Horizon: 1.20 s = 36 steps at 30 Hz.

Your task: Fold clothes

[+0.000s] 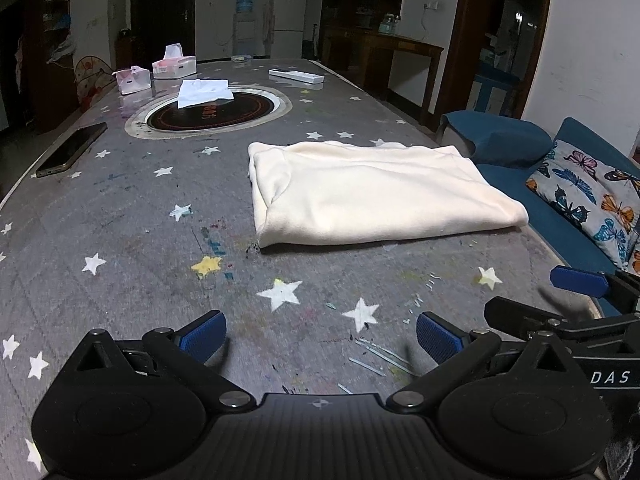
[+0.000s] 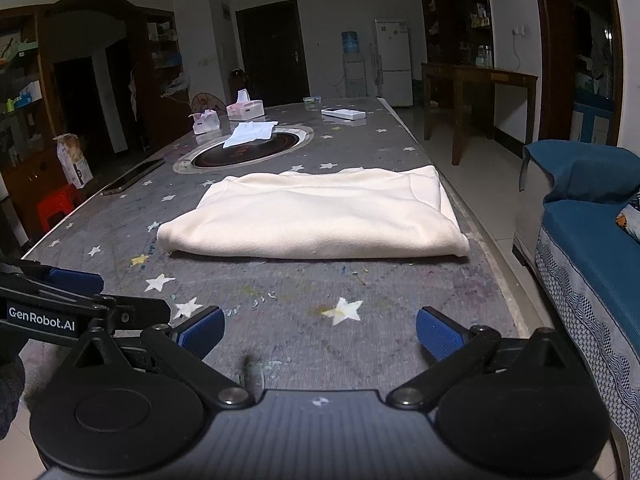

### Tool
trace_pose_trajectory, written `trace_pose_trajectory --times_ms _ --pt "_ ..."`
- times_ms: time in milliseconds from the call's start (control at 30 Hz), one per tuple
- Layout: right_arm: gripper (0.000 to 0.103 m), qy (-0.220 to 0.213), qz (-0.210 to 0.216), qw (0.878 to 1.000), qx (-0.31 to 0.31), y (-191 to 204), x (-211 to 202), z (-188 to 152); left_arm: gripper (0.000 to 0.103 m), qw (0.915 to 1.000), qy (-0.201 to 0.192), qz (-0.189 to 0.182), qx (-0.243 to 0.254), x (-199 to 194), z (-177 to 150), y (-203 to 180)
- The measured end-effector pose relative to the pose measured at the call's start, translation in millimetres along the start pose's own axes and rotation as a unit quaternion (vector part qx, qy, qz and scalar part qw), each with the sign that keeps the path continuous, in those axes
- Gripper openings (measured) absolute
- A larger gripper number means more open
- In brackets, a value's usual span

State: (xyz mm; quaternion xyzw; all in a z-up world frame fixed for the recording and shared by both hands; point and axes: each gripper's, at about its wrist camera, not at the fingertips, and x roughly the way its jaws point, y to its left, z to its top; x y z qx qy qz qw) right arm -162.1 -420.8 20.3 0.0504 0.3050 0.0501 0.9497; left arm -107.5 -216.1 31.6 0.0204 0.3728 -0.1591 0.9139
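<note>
Cream garment (image 1: 380, 194) lies folded into a flat rectangle on the counter (image 1: 140, 240), nothing touching it. Landmark for everything below: that garment.

Left gripper (image 1: 322, 338): jaws spread wide, empty, hovering over the bare counter on the near side of the garment, well apart from it. Blue pads (image 1: 204, 336) both visible, nothing between them.

Right gripper (image 2: 320, 334): same state, jaws spread wide, empty, also near side of the garment and apart from it. In the left wrist view its blue fingertip (image 1: 578, 282) shows at the right edge, just beside the left gripper. In the right wrist view the left unit sits at the left edge, with a "GenRobot.AI" label (image 2: 42, 324).

Garment's folded edge faces the grippers; its right end sits near the counter's right edge. Some layers show at the far side.

Beyond the garment: round dark inset plate (image 1: 212, 114) in the counter with a white cloth (image 1: 204, 94) lying partly over it. Further back, two tissue boxes (image 1: 174, 66) and a white remote (image 1: 296, 76). Far-left of the garment, a phone (image 1: 74, 148) flat near the counter's left edge.

Right of the garment, off the counter: blue sofa (image 2: 588, 240) with a butterfly-print cushion (image 1: 588, 196).

Counter cover is grey with white stars, scuffed and stained.
</note>
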Motion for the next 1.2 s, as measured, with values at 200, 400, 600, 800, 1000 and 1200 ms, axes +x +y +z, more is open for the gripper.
trace_pose_trajectory --times_ms 200,400,600,800,1000,1200 --pt "0.103 -0.006 -0.001 1.0 0.004 -0.3 -7.2 -1.8 0.103 1.0 -0.002 -0.002 0.004 -4.7 -2.7 -3.2" --pt "0.103 -0.01 -0.002 1.0 0.004 0.4 -12.6 -3.8 0.103 1.0 -0.001 -0.002 0.008 -7.8 -6.2 -6.1" --pt "0.103 -0.011 -0.001 1.0 0.004 1.3 -15.3 -5.2 0.103 0.9999 0.0 -0.001 0.011 -9.5 -8.3 -7.5" --pt "0.103 -0.01 -0.001 1.0 0.004 2.8 -15.6 -5.9 0.103 0.9999 0.001 0.001 0.011 -9.5 -8.5 -7.6" --pt "0.103 -0.009 -0.001 1.0 0.005 2.2 -15.3 -6.0 0.103 0.9999 0.002 0.001 0.013 -9.0 -8.0 -7.5" --pt "0.103 -0.009 0.0 1.0 0.005 1.8 -13.7 -5.4 0.103 0.9999 0.005 0.002 0.013 -7.5 -7.2 -7.0"
